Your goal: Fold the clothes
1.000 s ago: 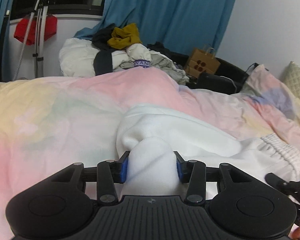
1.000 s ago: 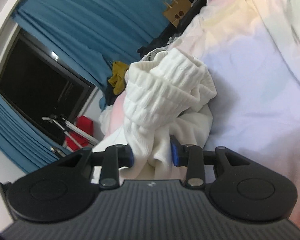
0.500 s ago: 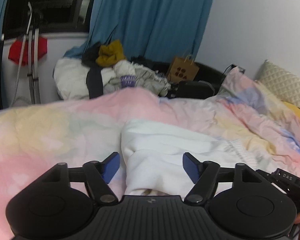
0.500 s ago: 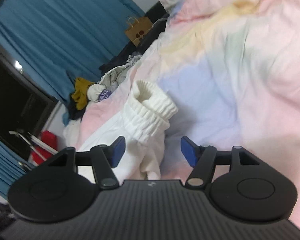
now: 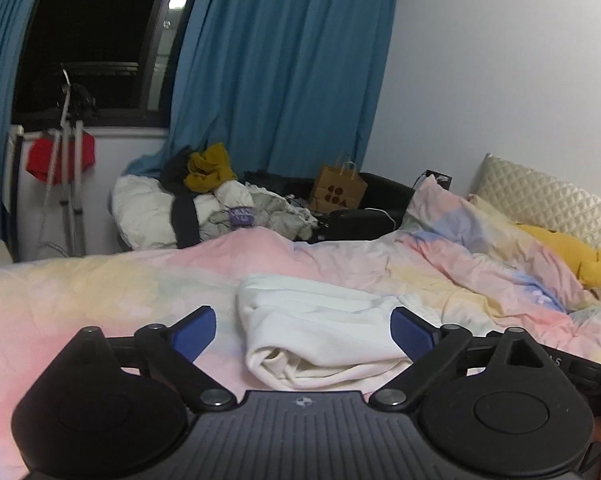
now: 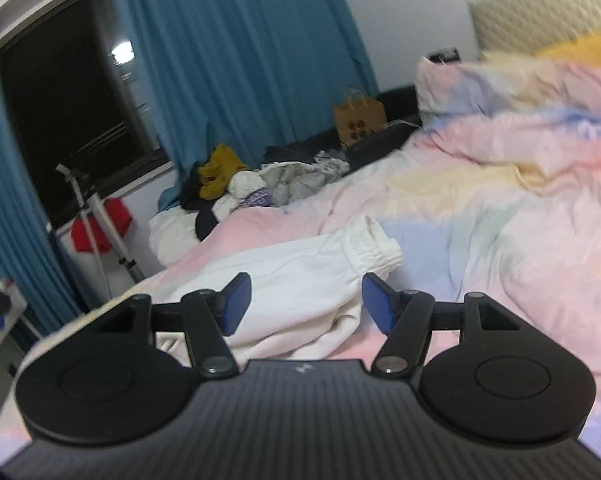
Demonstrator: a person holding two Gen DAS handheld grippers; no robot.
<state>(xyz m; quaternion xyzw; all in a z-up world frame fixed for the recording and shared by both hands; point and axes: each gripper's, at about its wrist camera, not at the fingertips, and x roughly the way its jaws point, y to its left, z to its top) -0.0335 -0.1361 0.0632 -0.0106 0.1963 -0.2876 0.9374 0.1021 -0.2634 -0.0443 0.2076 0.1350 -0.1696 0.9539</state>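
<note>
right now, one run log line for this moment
left gripper: open | right gripper: open | white garment: folded on duvet, unheld

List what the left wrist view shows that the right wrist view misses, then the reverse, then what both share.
Left only: the garment's folded open edge and a yellow plush by the headboard. Right only: the garment's ribbed elastic band. Both: the white garment lying on the pastel duvet, each gripper open over it, the laundry pile and paper bag.
</note>
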